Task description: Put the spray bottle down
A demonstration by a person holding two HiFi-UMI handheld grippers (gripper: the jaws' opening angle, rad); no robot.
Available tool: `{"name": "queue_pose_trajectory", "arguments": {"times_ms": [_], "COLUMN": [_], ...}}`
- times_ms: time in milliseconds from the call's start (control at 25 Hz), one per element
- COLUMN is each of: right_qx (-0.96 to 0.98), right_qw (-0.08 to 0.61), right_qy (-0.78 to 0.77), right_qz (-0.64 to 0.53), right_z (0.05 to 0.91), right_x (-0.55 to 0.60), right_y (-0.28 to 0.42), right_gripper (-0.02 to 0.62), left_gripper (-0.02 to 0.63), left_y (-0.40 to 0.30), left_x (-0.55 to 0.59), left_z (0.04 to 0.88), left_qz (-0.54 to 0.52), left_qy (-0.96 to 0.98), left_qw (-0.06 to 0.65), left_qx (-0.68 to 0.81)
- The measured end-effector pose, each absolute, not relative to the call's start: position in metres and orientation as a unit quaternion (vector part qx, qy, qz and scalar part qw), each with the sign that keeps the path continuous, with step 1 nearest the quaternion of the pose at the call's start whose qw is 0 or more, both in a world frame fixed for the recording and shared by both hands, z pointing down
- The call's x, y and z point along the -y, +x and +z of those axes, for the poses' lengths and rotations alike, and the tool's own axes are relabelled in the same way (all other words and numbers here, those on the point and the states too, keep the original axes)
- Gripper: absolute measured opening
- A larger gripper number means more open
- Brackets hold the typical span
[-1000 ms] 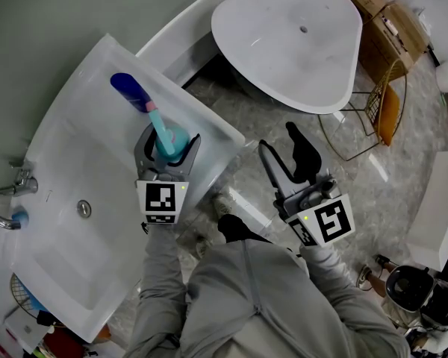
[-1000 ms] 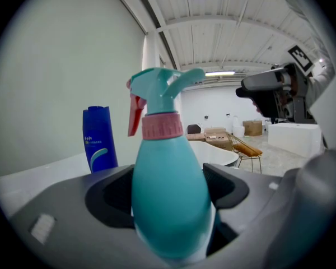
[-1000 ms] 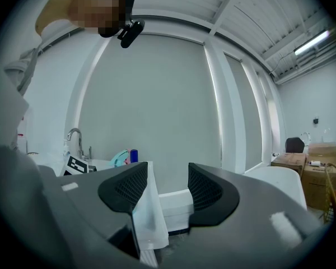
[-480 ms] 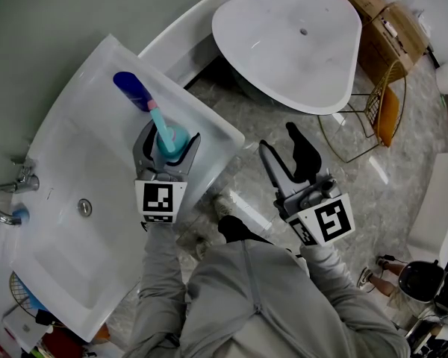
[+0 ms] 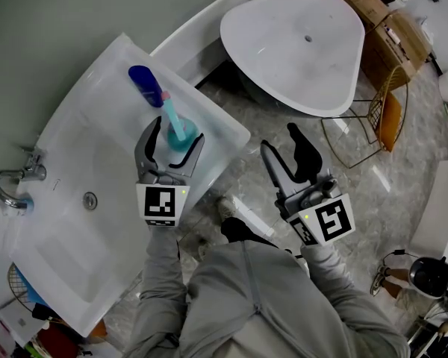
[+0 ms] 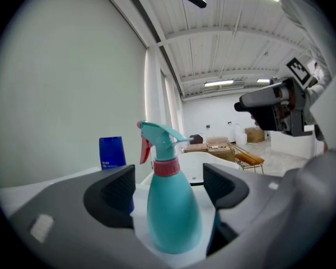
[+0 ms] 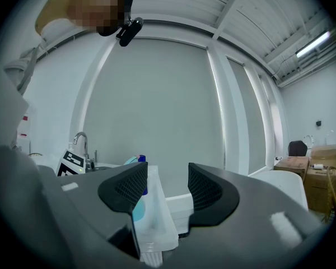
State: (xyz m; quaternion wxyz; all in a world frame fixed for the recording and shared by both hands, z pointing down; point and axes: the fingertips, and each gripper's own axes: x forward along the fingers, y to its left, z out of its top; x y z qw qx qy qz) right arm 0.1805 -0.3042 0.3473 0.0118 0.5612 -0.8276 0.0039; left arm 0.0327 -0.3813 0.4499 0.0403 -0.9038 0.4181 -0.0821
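A teal spray bottle with a pink collar stands upright on the right corner of the white sink. My left gripper is open around it. In the left gripper view the spray bottle stands between the two jaws with a gap showing on each side. My right gripper hangs open and empty over the marble floor, to the right of the sink. In the right gripper view that gripper points at the sink's end, with nothing between its jaws.
A dark blue cup stands just behind the bottle on the sink ledge. The tap is at the far left. A white bathtub, cardboard boxes and a wire rack stand to the right.
The left jaws now stand apart from the bottle, and the gripper has drawn back a little so the bottle sits nearer its fingertips. The right gripper has not moved.
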Motion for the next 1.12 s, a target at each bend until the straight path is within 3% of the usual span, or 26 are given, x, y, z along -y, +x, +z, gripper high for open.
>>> {"name": "queue_pose_trajectory", "arguments": {"times_ms": [1120], "right_qx": [0.835], "right_qw": [-0.018], "right_qy": [0.550], "right_qz": [-0.008], "right_z": [0.324], "right_x": [0.213], "right_y": [0.114], "right_gripper": [0.225], "left_gripper": [0.408], "left_y": [-0.053], "left_x": [0.260], "left_z": [0.361], "left_qz": [-0.042], "left_qy": [-0.880], "left_qw": [0.065], "left_qx": [-0.468]}}
